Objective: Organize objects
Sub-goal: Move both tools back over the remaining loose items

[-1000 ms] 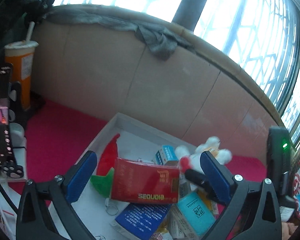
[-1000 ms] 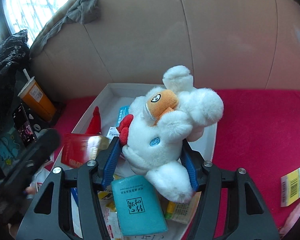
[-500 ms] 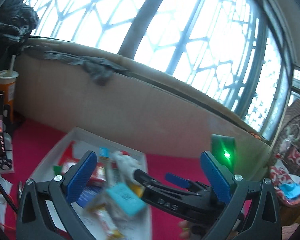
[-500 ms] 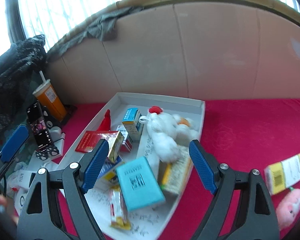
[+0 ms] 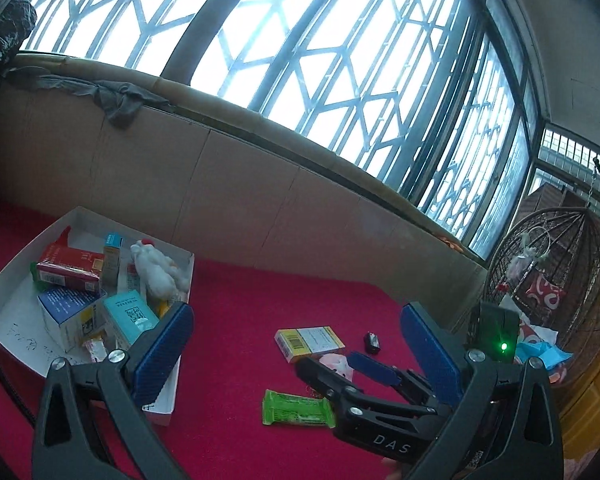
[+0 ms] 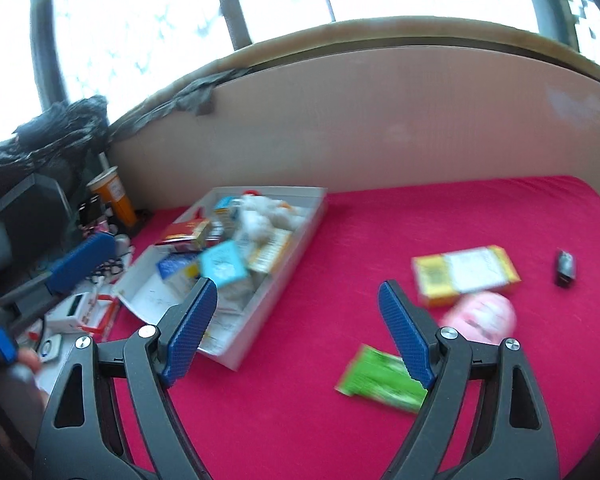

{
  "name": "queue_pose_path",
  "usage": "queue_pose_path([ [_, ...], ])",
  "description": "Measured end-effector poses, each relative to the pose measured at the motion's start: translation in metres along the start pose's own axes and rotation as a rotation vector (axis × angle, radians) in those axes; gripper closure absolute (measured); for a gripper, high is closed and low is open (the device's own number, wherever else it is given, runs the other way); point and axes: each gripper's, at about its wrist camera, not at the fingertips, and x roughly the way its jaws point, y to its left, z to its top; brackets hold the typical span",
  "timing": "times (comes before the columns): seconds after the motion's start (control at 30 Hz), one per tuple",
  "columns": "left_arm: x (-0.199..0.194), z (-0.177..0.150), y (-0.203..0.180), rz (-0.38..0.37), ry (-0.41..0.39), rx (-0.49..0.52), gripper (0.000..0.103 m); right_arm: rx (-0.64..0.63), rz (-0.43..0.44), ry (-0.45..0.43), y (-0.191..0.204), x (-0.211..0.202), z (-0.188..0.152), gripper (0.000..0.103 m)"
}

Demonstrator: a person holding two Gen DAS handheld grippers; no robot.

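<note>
A white tray (image 5: 88, 216) (image 6: 302, 246) on the red cloth holds several boxes, among them a teal one (image 5: 130, 316) and a red one (image 5: 68, 266), plus a white plush toy (image 5: 156, 268) (image 6: 260, 216). To its right a yellow box (image 5: 308, 340) (image 6: 464, 276), a pink plush (image 5: 336, 362) (image 6: 480, 316), a green packet (image 5: 296, 408) (image 6: 380, 380) and a small black object (image 5: 372, 342) (image 6: 565, 268) lie loose. My left gripper (image 5: 296, 316) hangs open and empty beside the tray. My right gripper (image 6: 296, 292) (image 5: 332, 360) is open and empty near the loose items.
A cardboard wall (image 6: 380, 128) backs the red cloth under barred windows. Left of the tray stand an orange drink cup (image 6: 114, 196) and small clutter (image 6: 84, 312). A wicker hanging chair (image 5: 560, 280) is at the far right.
My right gripper opened, left the white plush toy in the tray and drew back to the right. My left gripper swung right, away from the tray.
</note>
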Motion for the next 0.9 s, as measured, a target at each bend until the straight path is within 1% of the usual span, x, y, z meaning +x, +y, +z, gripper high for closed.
queue_pose_path([
  [0.07, -0.004, 0.001, -0.003, 0.004, -0.025, -0.001, 0.0, 0.047, -0.044, -0.013, -0.021, -0.011, -0.01, 0.019],
  [0.17, -0.008, 0.003, -0.006, 0.023, -0.059, -0.001, 0.0, 0.114, -0.083, -0.005, -0.046, -0.018, -0.021, 0.019],
  [0.3, -0.004, -0.001, -0.009, 0.026, -0.04, -0.008, 0.0, 0.183, -0.121, -0.003, -0.074, -0.028, -0.036, 0.018],
  [0.37, 0.0, -0.004, -0.01, 0.024, -0.023, -0.012, 0.0, 0.213, -0.131, -0.003, -0.083, -0.032, -0.043, 0.016],
  [0.5, 0.003, -0.009, -0.018, 0.017, -0.004, -0.001, 0.0, 0.232, -0.134, 0.009, -0.088, -0.037, -0.055, 0.015],
  [0.67, 0.004, -0.012, -0.024, 0.016, 0.004, 0.014, 0.0, 0.256, -0.122, 0.018, -0.093, -0.037, -0.059, 0.015],
  [0.9, 0.006, -0.014, -0.025, 0.016, 0.023, 0.004, 0.0, 0.277, -0.118, 0.009, -0.096, -0.04, -0.06, 0.015],
])
